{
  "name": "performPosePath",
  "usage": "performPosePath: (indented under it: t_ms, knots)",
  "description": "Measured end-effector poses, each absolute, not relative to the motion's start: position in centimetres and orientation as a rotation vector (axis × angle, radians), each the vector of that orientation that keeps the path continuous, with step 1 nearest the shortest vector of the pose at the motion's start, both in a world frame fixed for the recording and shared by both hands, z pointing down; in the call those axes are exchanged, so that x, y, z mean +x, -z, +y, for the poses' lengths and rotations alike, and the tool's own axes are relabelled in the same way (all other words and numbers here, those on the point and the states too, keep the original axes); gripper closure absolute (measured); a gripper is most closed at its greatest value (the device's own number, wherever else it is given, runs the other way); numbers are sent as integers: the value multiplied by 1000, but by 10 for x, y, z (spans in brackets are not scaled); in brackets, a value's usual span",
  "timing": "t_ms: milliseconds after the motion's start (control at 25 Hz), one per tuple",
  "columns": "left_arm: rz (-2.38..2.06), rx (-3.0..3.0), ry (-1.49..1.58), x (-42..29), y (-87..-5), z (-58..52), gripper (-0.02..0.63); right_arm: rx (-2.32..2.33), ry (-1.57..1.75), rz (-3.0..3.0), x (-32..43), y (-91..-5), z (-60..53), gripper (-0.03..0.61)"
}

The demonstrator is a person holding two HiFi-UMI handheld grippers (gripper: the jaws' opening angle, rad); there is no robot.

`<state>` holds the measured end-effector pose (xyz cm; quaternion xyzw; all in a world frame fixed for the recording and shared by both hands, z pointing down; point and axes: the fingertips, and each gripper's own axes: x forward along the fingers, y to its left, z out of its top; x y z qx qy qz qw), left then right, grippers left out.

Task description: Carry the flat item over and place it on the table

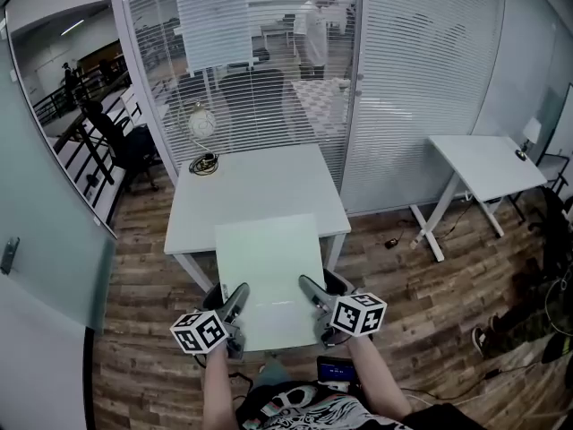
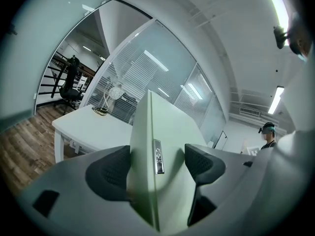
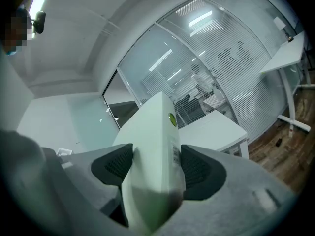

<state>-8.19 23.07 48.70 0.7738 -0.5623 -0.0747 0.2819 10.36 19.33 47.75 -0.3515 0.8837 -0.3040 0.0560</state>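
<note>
A glass-walled office with slatted blinds and a wood-plank floor surrounds a white table point(image 1: 260, 182) straight ahead, with a second white desk point(image 1: 483, 164) off to the right. The near half of the table is bare; only a coil of cable point(image 1: 204, 163) and a small round object point(image 1: 202, 124) sit at its far left corner, so there is free room for a landing. The flat item point(image 1: 269, 271), a pale rectangular panel, is held roughly level in front of the person, its far edge reaching over the table's near edge; whether it touches the top cannot be told. The left gripper point(image 1: 238, 299) and the right gripper point(image 1: 312, 292) each clamp a side edge near the close end, jaws pressed onto the panel's two faces. Gripping both sides probably keeps the wide sheet from tipping or twisting as it is carried forward.
</note>
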Motion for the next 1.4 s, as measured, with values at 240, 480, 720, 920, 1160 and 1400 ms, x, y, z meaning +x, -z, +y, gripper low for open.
performPosePath:
  t_ms: [240, 480, 720, 920, 1160, 1400]
  knots:
    - [-1507, 2073, 207, -81, -487, 219, 273, -1070, 914, 2690, 105, -478, 180, 288]
    - [-1499, 2071, 206, -82, -496, 188, 273, -1085, 919, 2689, 103, -486, 150, 288]
    - [-1493, 2067, 196, -98, -504, 129, 273, -1100, 928, 2682, 88, -495, 91, 288]
    - [-1470, 2064, 177, -121, -509, 49, 273, -1139, 944, 2666, 66, -499, 16, 288]
    - [-1438, 2049, 167, -152, -515, -48, 273, -1173, 979, 2662, 34, -505, -79, 288]
    - [-1414, 2026, 135, -183, -531, -127, 273, -1221, 1018, 2646, 3, -518, -155, 288]
